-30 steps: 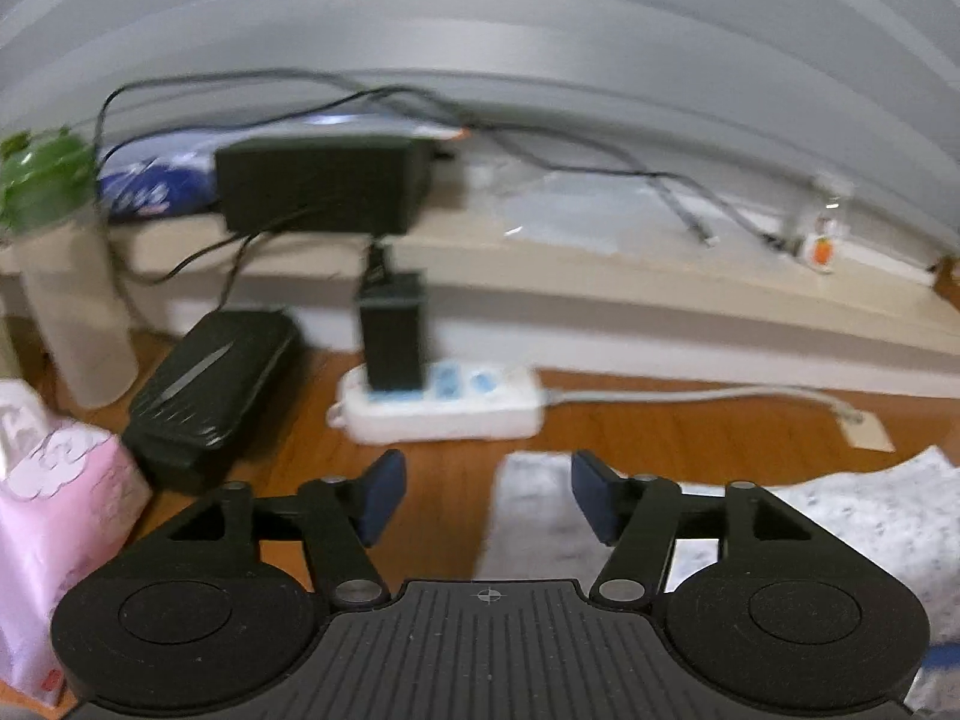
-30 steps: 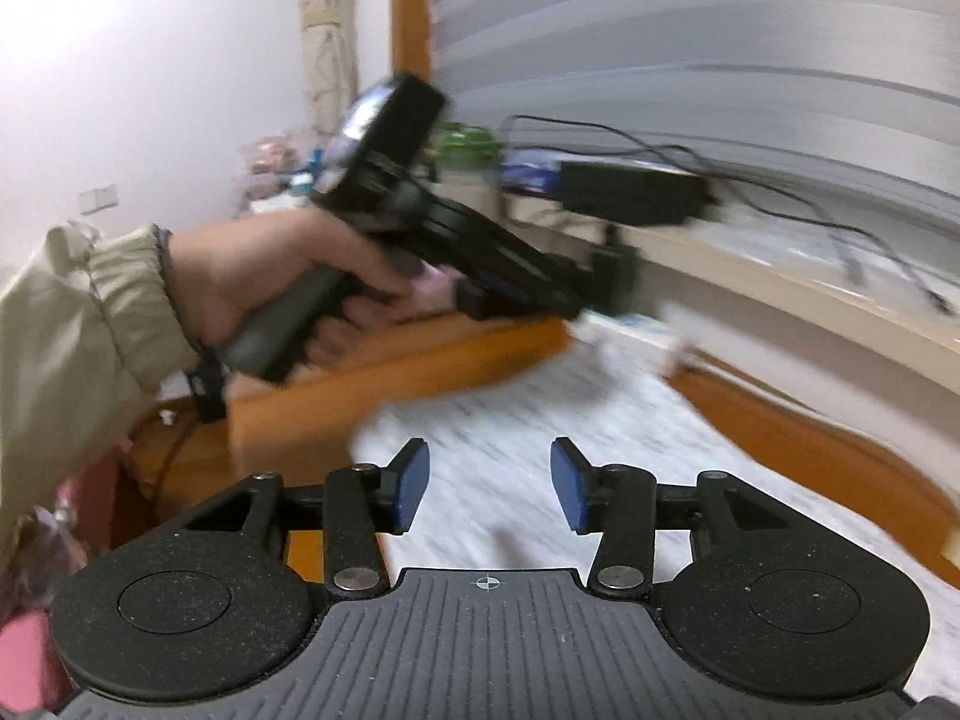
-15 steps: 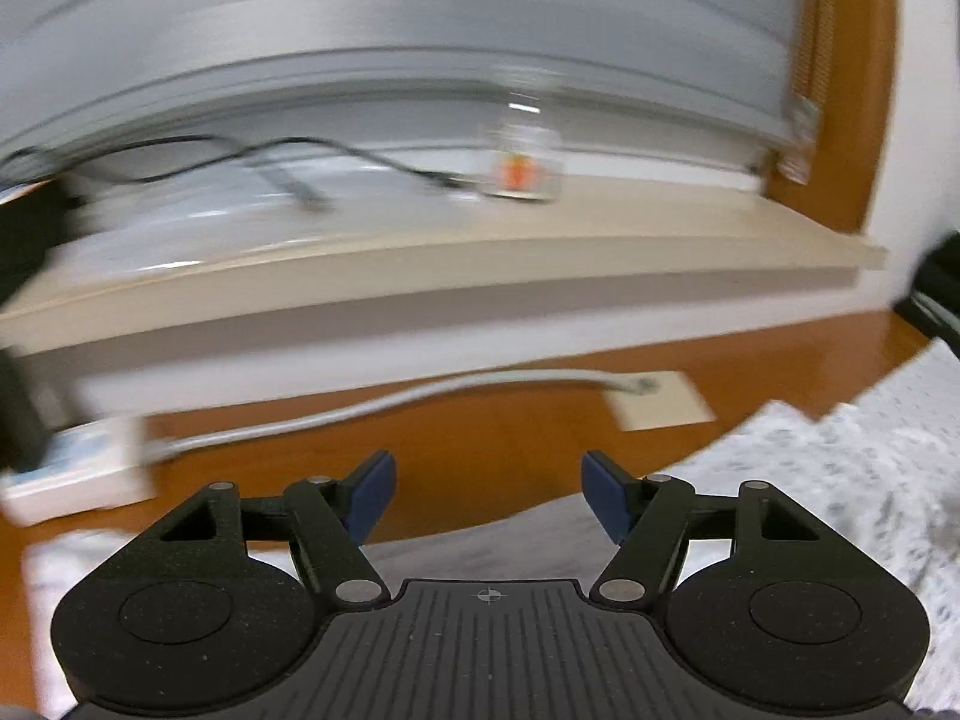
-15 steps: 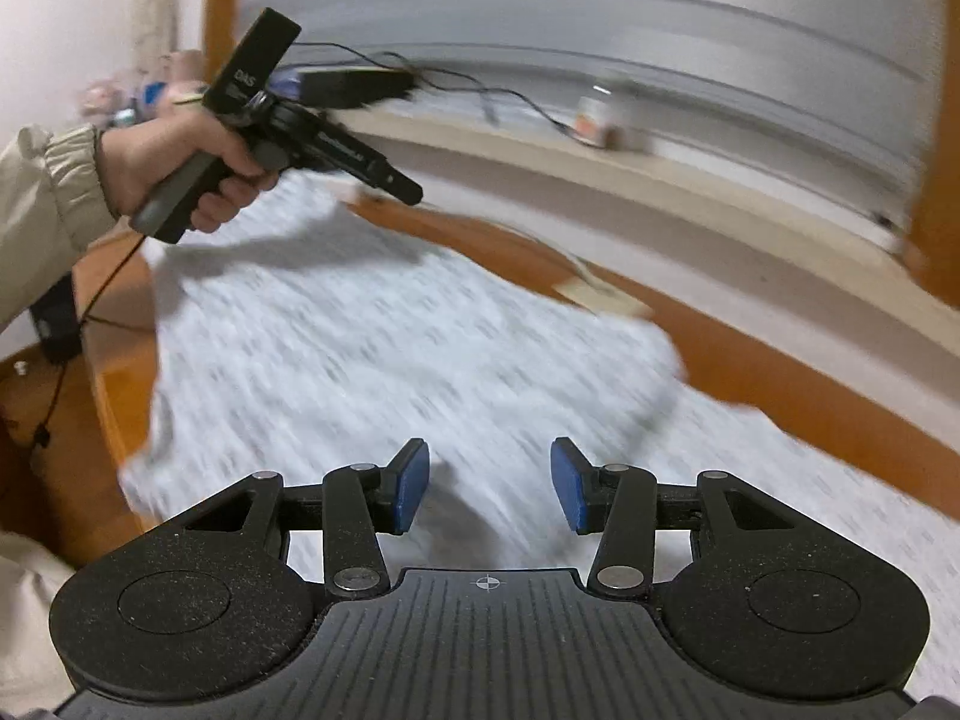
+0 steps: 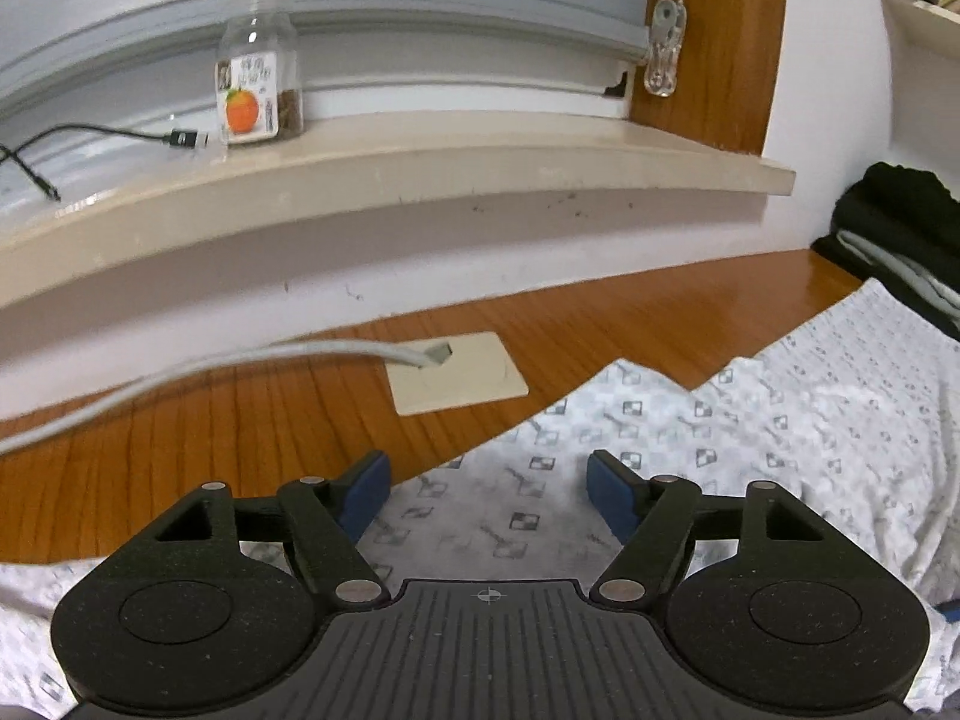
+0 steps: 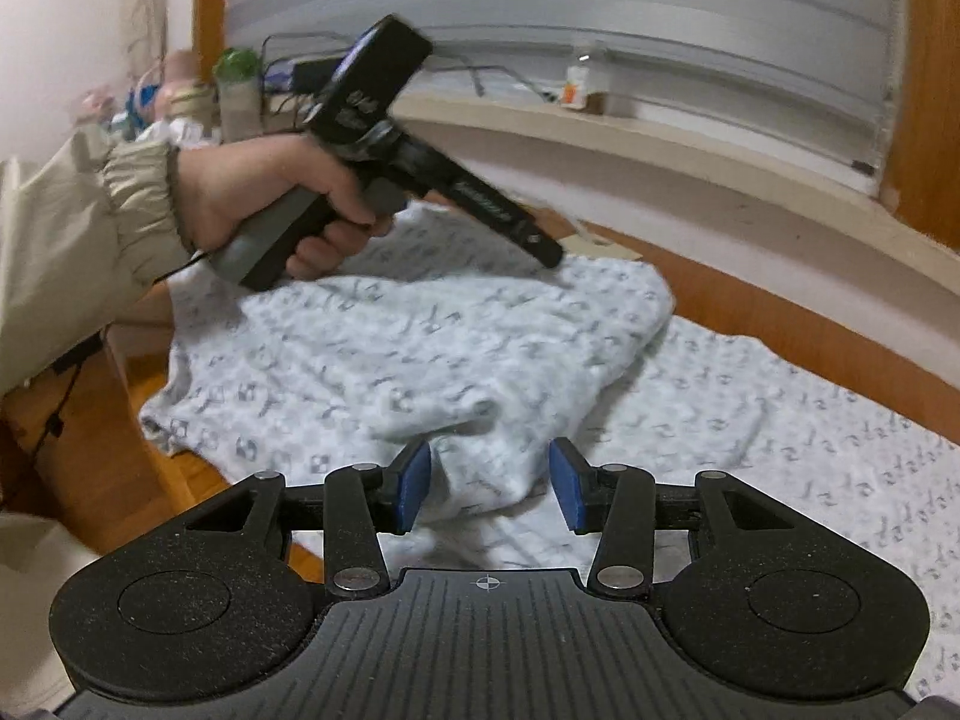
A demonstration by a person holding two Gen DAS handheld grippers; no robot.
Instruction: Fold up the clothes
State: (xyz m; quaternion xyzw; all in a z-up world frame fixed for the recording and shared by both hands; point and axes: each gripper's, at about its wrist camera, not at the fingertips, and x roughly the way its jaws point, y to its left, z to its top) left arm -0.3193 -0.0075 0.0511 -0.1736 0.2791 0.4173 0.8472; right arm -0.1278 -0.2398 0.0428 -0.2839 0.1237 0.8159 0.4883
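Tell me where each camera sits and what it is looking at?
Left wrist: on the left gripper, facing the windowsill, a jar and the table; only its fingers show.
Right wrist: on the right gripper, looking over the cloth; the person's left hand shows.
Both see the patterned cloth and that jar.

You can read no words anywhere. The jar (image 5: 258,69) on the sill carries a label with an orange picture, its print blurred. White lettering on the left gripper (image 6: 549,249) is likewise unreadable.
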